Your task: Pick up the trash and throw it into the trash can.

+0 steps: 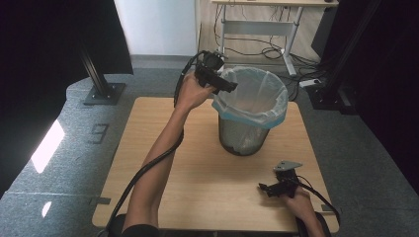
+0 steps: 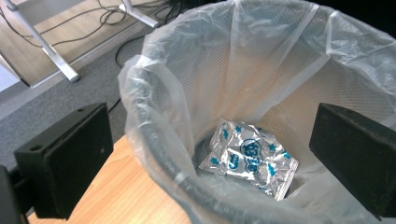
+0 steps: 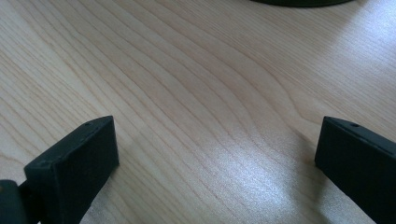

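A wire bin (image 1: 244, 133) stands on the wooden counter (image 1: 197, 182), a little beyond its middle, lined with a clear plastic bag (image 1: 257, 94) whose edge is folded out over the rim, with a blue band showing along the fold. In the left gripper view, a shiny silver snack packet (image 2: 250, 158) with blue stars and blue print lies flat at the bottom of the bag, inside the bin.

The left gripper (image 1: 217, 79) is held up in the person's left hand (image 1: 190, 94), just beside the bin's near-left rim and above it, pointing over the opening. Its jaws are spread wide with nothing between them; in the left gripper view they frame the open mouth of the bag, one jaw outside the rim over the counter edge and the other over the far side of the liner. A black cable (image 1: 148, 168) trails from this gripper down along the forearm to the near edge of the counter.

The right gripper (image 1: 276, 187) rests low on the near-right part of the counter, held by the right hand (image 1: 299, 200), well apart from the bin. A grey three-cornered plate (image 1: 288, 165) sits on top of it. Its jaws are also released and wide apart, holding nothing, with only bare wood grain between them in the right gripper view; the dark foot of the bin shows at the top edge of that view.

Beyond the counter lies grey carpet, and farther back a desk (image 1: 274, 15) with loose cables (image 1: 276, 49) on the floor beneath it.
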The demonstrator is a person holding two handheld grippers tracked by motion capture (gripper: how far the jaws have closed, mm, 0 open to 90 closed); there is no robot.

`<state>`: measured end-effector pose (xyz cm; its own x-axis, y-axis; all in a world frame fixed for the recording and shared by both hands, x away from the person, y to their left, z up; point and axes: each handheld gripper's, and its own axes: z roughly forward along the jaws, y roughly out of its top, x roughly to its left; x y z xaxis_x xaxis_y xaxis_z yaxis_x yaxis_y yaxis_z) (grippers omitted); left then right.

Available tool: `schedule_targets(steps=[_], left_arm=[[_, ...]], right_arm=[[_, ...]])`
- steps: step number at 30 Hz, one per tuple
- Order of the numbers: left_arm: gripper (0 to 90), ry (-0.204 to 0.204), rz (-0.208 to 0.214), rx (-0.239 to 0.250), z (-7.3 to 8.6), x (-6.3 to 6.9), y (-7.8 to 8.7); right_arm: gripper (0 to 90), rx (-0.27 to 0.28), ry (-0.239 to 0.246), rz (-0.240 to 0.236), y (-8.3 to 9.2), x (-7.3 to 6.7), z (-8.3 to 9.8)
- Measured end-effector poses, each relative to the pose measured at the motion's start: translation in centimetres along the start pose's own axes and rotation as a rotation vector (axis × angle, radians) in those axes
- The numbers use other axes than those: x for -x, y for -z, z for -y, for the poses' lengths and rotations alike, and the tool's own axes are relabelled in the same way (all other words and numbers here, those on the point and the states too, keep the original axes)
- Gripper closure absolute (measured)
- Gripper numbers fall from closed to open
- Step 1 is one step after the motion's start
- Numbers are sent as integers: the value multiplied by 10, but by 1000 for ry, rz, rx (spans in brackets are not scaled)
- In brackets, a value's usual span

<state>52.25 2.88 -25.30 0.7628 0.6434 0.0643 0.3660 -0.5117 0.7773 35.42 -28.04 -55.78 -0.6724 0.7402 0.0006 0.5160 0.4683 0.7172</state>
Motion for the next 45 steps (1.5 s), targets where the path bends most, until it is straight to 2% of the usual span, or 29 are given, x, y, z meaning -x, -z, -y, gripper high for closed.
schedule_targets(steps=[13, 18, 23, 30, 34, 45], left_arm=[[0, 35, 17, 24, 21, -15, 29], [0, 37, 3, 21, 32, -20, 38], [0, 45, -5, 42, 45, -26, 48], [0, 37, -19, 64, 60, -30, 61], [0, 29, -26, 65, 69, -30, 67], [0, 54, 6, 97, 105, -35, 70]], right_arm=[[0, 1, 1, 2, 0, 0, 0], [0, 2, 0, 2, 0, 0, 0], [0, 2, 0, 3, 0, -1, 0], [0, 2, -2, 3, 0, -1, 0], [0, 2, -1, 3, 0, -1, 0], [0, 2, -3, 3, 0, -1, 0]])
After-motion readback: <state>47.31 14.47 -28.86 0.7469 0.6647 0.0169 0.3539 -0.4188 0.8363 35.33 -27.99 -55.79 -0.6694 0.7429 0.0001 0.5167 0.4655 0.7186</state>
